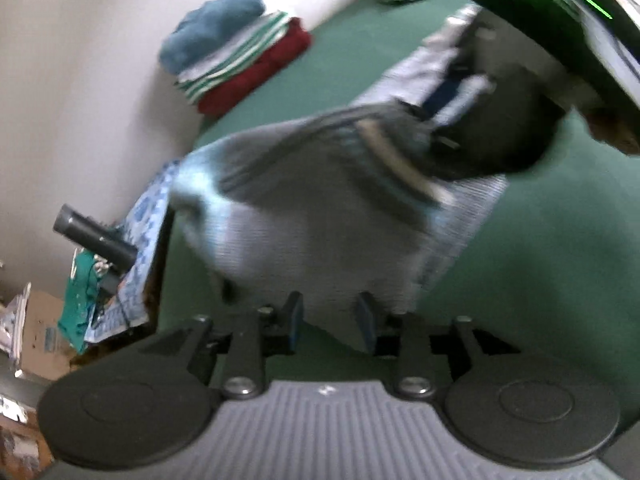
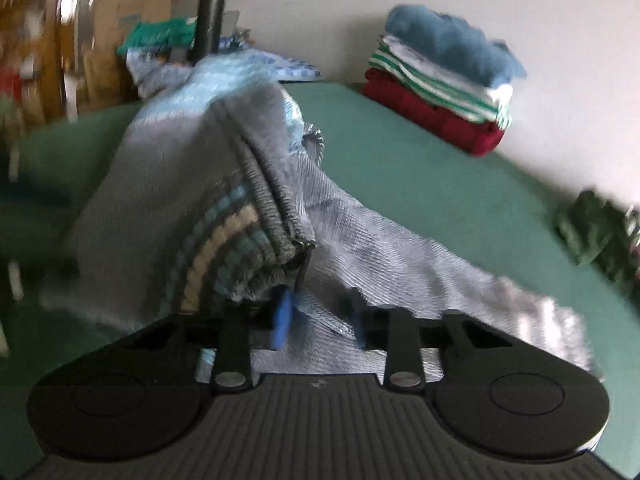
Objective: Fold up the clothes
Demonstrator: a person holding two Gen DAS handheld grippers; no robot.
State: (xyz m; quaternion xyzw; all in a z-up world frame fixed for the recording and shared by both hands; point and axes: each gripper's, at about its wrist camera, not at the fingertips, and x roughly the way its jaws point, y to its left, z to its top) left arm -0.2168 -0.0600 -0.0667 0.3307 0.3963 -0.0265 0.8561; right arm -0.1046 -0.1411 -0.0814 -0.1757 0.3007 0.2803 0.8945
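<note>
Two tools | left tool [image 1: 330,322] apart, empty | right tool [image 2: 320,316] apart over grey sweater [image 2: 168,184]

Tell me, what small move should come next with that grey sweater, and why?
Probably draw the left gripper back and smooth the grey sweater: its jaws stand apart with nothing between them, and the sweater lies bunched on the green table, not yet a neat fold like the stack.

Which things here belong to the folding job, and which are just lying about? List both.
Job: grey knitted garment; folded stack; crumpled dark green garment; left gripper; right gripper.

Lying about: dark tube; cardboard box; blue patterned cloth.
</note>
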